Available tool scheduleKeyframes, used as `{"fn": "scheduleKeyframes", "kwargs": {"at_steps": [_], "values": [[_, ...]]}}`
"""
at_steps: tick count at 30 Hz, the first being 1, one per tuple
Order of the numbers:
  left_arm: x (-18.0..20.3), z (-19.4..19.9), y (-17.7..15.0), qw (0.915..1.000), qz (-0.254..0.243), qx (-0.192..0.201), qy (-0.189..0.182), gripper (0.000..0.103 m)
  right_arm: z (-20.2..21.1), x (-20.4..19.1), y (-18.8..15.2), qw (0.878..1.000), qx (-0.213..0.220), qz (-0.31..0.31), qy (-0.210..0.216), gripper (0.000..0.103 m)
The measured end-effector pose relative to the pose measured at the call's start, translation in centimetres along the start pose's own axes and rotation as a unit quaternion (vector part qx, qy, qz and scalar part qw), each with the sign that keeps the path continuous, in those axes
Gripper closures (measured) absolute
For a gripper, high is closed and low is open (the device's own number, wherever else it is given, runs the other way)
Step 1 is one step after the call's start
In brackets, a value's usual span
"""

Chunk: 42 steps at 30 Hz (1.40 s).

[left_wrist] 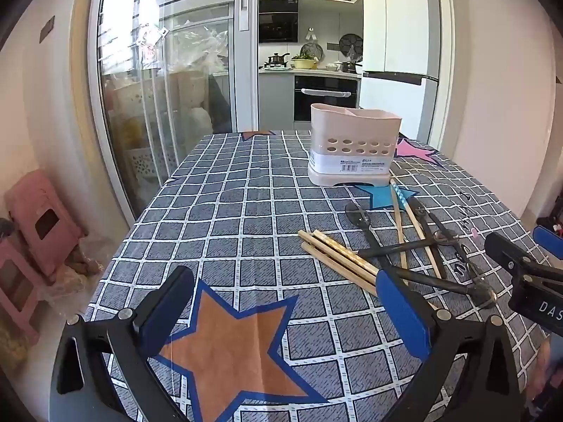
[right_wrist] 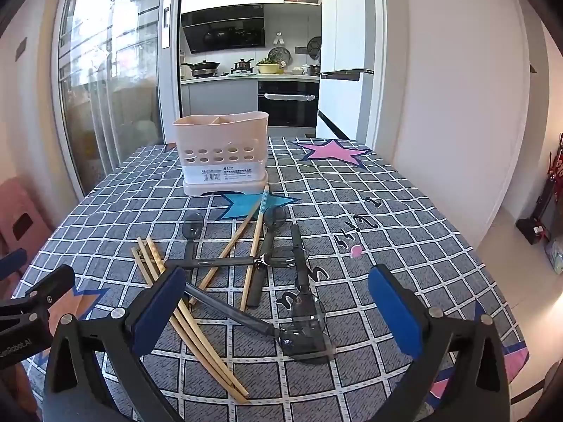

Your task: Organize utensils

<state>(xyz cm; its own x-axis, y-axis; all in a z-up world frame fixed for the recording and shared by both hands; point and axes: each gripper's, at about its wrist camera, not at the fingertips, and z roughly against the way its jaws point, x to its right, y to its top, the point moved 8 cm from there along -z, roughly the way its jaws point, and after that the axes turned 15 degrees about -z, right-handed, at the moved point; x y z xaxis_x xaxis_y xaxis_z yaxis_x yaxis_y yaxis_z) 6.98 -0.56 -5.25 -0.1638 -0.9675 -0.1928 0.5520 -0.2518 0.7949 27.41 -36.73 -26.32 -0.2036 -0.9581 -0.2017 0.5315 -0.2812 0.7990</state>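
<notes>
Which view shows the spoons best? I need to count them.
The right wrist view: the spoons lie centred and spread out between open fingers. The left wrist view shows them at the right edge, foreshortened and partly hidden behind a finger.

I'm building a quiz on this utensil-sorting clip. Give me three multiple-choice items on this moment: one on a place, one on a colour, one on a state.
1. Where does the utensil holder stand relative to the loose chopsticks and spoons?
A. Beyond them, farther from the cameras
B. Between them and the cameras
C. On the floor

2. What colour is the star printed on the tablecloth right of the holder, in the right wrist view?
A. Green
B. Pink
C. Yellow

3. What state is the right claw in?
A. Shut on a spoon
B. Shut on chopsticks
C. Open, holding nothing

Answers: 1 A, the holder stands behind the pile. 2 B, the star is pink with a dark outline. 3 C, its blue pads are spread wide above the utensils.
</notes>
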Motion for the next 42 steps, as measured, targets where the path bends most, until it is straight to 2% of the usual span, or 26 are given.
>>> {"fn": "scheduleKeyframes", "kwargs": {"at_steps": [23, 33, 42], "values": [[0.1, 0.4, 0.3, 0.9999, -0.008, 0.0, -0.007, 0.0, 0.4, 0.2, 0.5, 1.0, 0.01, -0.002, 0.0, 0.0], [-0.4, 0.4, 0.9, 0.9998, 0.005, 0.0, -0.019, 0.0, 1.5, -0.4, 1.0, 1.0, 0.03, 0.008, -0.001, 0.0], [-0.1, 0.6, 1.4, 0.9995, 0.002, -0.002, -0.032, 0.0, 2.3, 0.1, 1.0, 0.999, 0.033, -0.008, -0.004, 0.0]]}}
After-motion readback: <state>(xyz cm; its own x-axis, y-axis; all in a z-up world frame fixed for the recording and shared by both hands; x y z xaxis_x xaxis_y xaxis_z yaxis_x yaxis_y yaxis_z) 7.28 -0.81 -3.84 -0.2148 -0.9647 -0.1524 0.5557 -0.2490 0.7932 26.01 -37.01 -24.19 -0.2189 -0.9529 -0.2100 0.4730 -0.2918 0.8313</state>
